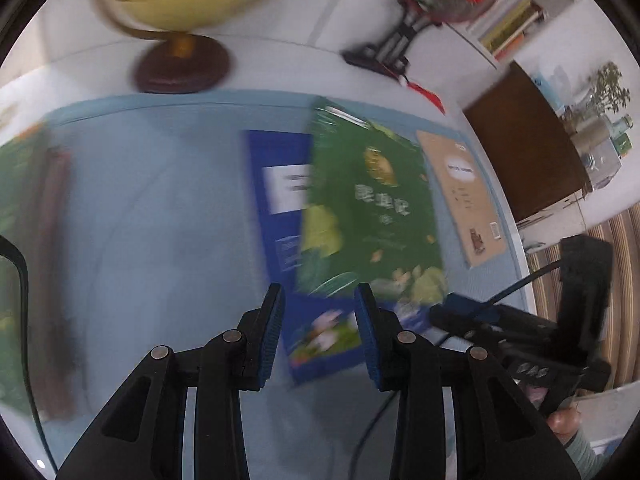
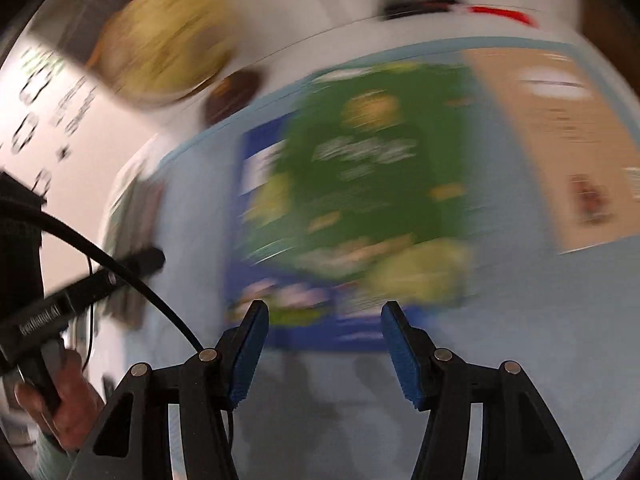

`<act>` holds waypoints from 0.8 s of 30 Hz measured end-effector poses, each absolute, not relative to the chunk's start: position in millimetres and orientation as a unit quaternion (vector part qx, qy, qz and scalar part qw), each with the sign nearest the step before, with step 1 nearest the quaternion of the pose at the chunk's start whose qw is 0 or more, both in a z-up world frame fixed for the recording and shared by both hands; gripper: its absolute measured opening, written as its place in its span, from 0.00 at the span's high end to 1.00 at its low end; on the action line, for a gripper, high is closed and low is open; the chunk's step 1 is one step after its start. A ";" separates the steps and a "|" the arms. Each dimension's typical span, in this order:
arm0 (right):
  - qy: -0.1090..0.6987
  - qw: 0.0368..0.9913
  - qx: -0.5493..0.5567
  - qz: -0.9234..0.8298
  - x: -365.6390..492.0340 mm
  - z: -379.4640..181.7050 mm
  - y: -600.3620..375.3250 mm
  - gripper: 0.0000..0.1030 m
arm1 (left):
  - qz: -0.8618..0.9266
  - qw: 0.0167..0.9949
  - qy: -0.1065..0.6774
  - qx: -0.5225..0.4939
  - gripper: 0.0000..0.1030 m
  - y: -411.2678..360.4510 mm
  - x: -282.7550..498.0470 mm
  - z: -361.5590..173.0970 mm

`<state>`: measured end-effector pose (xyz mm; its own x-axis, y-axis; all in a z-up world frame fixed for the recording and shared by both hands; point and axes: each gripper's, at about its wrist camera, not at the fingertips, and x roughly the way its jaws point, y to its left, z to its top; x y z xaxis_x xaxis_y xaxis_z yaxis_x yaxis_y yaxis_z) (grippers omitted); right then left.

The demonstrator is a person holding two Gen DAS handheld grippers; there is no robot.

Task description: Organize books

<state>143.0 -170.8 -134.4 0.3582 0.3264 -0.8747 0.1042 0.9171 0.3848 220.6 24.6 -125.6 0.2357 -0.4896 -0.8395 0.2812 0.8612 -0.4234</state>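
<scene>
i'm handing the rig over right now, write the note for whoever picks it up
Left gripper: jaws open, nothing between them, above the near edge of the blue book.
Right gripper: jaws open, empty, also over the books.
Books: green book lies askew on top of the blue book; tan book lies flat to their right, apart from them; all are on the light blue mat. Another green-covered item sits at the left edge, too blurred to name.
Done: green and blue are roughly stacked.
Left: square the stack, add the tan book.
</scene>
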 end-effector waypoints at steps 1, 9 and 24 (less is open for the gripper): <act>0.557 0.805 0.196 0.063 143.7 -132.8 -184.9 0.45 | -0.237 0.782 0.570 -0.086 0.68 12.3 227.2 -131.3; 0.566 0.796 0.206 0.063 176.4 -157.3 -244.6 0.45 | -0.156 0.792 0.584 -0.084 0.65 -18.9 252.7 -160.8; 0.577 0.796 0.129 0.128 161.5 -160.7 -232.7 0.44 | -0.216 0.755 0.593 -0.181 0.57 -14.8 180.8 -164.3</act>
